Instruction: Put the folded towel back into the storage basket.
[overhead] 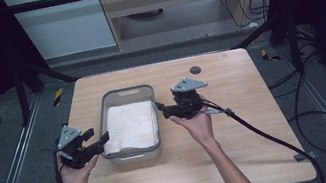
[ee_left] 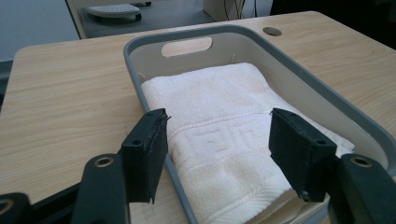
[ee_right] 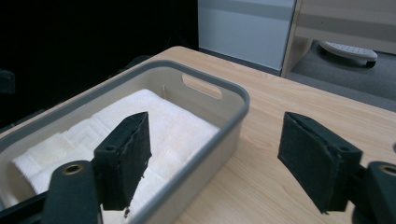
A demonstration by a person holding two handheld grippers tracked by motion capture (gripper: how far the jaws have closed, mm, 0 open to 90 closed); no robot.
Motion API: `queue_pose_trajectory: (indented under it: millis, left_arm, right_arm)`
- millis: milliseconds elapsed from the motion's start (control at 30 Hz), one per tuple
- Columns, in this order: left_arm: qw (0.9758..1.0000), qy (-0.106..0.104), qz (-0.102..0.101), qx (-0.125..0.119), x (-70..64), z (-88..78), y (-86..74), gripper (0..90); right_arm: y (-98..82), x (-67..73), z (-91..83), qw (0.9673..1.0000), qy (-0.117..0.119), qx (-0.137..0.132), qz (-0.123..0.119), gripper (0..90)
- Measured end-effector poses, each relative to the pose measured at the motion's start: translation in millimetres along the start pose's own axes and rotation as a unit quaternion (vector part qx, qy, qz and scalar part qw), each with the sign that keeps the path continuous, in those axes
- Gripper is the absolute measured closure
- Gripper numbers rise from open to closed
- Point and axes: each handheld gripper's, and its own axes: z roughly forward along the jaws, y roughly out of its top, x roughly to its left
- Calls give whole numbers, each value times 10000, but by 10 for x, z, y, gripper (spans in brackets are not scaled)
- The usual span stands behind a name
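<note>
Two-handed approach to a bin (overhead: 123, 94) holding a folded white towel (overhead: 132, 126), on a wooden table (overhead: 243, 153). The towel lies flat inside the bin and covers most of its floor; the bin stands a little left of the table's middle, its handle slot at the far end.

My left gripper (overhead: 90, 144) sits at the bin's near left corner. In the left gripper view its jaws stand wide apart and hold nothing: one pad is outside the left wall, the other over the towel's near right part, so the wall and the towel's near edge lie between them. I judge this placement is meant either to pinch the near edge of the towel or to take the rim, and I cannot tell which.

My right gripper (overhead: 164, 109) is at the bin's right wall, about midway along it. In the right gripper view its jaws are likewise spread and empty, straddling the rim with one pad above the towel and one over bare table. That suggests a matching hold on the opposite side, so that the load would lift level.

Hard to make out: the towel's near end is cut off by the lower edge of the left gripper view; how many layers it has is unclear; whether either pad touches the plastic cannot be settled.
</note>
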Motion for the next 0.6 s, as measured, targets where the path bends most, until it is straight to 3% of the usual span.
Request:
queue_pose_trajectory:
  millis: [167,267,467,533,600]
  left_arm:
    - [9999,40,122,-30,30,-49,-65,309]
    - [9998,80,176,-17,45,-61,-99,293]
    - [9998,125,94,-87,145,-104,-189,242]
    - [9998,125,48,-112,181,-117,-230,239]
    - [9998,150,16,-139,215,-131,-277,229]
  right_arm:
    - [-116,-217,-345,10000,-91,-33,24,208]
    - [-170,-295,-455,9999,-102,-35,72,193]
    - [-450,-575,-813,9993,-253,-54,265,172]
    - [-498,-617,-861,9993,-270,-35,275,170]
    - [-649,-737,-1002,9988,-361,17,328,166]
